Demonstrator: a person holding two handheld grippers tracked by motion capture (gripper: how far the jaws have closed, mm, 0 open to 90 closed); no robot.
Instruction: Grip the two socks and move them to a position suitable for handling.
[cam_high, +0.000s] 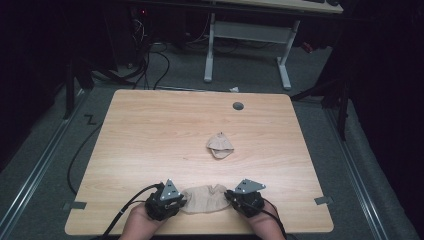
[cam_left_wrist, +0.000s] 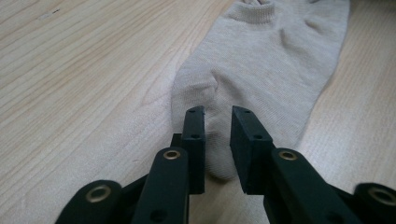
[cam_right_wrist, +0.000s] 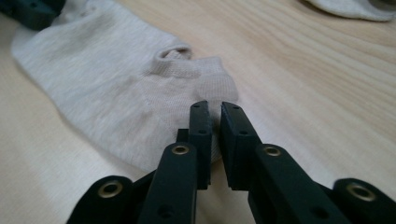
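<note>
A: High view first — you're holding the left gripper (cam_high: 176, 202) at the left end of the flat sock (cam_high: 204, 198), near the table's (cam_high: 150, 130) front edge. Agree?

B: Yes. Left gripper view: your jaws are standing a little apart, straddling the sock's (cam_left_wrist: 271, 70) rounded toe end. Fabric is sitting in the gap, but I can't tell if they're actually pinching it. Looks like you're lining up a grip, not yet clamping.

A: Moving right. The sock is lying stretched between both tools, cuff end toward your right gripper (cam_high: 235, 197).

B: Right gripper view: those jaws are nearly closed, only a thin slit showing, with the sock's (cam_right_wrist: 107, 88) heel edge at the tips. Whether they're biting the cloth I can't tell either.

A: Second sock (cam_high: 220, 145)?

B: Folded up, lying mid-table, well apart from your hands. Also peeking in at the top right of the right gripper view (cam_right_wrist: 350, 8).

A: Step?

B: Judging by that, you're taking hold of both ends for a fold. Next move is calling for firm closure on each end, then lifting one end over the other without dragging the sock off the edge.
</note>
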